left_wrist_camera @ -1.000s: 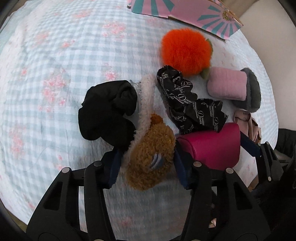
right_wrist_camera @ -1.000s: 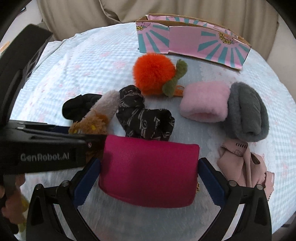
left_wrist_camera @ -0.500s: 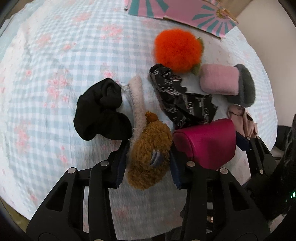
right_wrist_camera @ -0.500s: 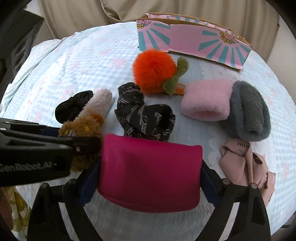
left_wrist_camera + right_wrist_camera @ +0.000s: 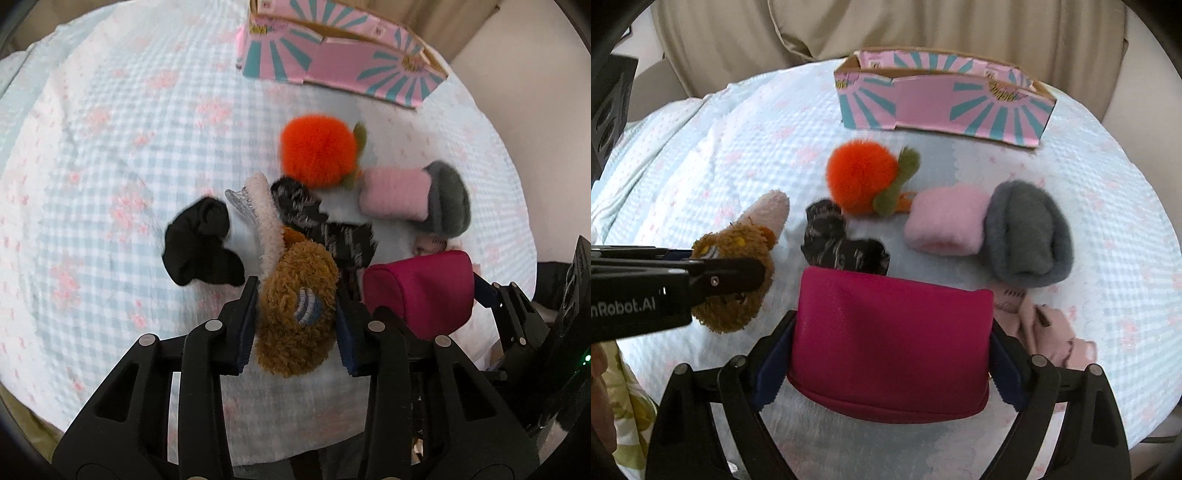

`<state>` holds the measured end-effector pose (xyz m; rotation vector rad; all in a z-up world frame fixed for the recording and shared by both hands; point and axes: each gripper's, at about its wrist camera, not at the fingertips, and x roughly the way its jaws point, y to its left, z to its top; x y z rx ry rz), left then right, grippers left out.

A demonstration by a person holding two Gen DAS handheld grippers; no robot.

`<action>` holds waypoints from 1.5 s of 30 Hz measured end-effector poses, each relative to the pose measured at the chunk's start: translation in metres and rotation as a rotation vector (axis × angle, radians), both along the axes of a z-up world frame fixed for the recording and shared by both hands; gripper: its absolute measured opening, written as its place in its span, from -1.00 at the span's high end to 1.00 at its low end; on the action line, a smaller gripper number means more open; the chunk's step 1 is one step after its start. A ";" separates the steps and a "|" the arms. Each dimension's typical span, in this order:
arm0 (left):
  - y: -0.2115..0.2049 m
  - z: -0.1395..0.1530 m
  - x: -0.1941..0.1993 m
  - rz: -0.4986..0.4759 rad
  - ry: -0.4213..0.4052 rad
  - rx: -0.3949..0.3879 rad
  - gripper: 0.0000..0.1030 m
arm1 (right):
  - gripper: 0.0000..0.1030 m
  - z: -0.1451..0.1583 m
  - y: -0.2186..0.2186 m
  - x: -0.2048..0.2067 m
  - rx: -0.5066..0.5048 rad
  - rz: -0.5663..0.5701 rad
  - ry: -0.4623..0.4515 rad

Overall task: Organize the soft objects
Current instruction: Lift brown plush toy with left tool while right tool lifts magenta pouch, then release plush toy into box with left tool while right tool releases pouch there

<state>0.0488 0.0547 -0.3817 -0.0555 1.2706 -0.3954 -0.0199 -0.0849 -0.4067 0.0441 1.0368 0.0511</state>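
My left hand-held gripper [image 5: 295, 317], jaws closing, clamps the brown plush toy [image 5: 295, 306]; my right hand-held gripper [image 5: 892, 354] grasps the magenta pouch [image 5: 892, 339], both near the table's [image 5: 110, 147] front edge.

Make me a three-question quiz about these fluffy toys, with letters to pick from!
1. Where is the pink and teal box?
A. behind the orange pom-pom
B. under the magenta pouch
C. in a gripper

2. What colour is the muff beside the pink muff?
A. yellow
B. grey
C. white

3. What does the left gripper hold?
A. nothing
B. black scrunchie
C. brown plush

Answers: 1 A, it stands farther back on the cloth. 2 B, the grey muff touches it. 3 C, both pads press its sides.
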 end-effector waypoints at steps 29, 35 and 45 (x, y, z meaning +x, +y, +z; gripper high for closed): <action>-0.122 0.251 0.089 0.176 -0.383 -0.060 0.35 | -0.74 0.267 -0.158 0.099 0.009 0.053 -0.276; -0.132 0.231 0.147 0.193 -0.323 -0.047 0.35 | -0.74 0.262 -0.164 0.166 0.026 0.074 -0.226; -0.128 0.169 0.254 0.156 -0.192 -0.002 0.35 | -0.74 0.201 -0.176 0.277 0.109 -0.003 -0.029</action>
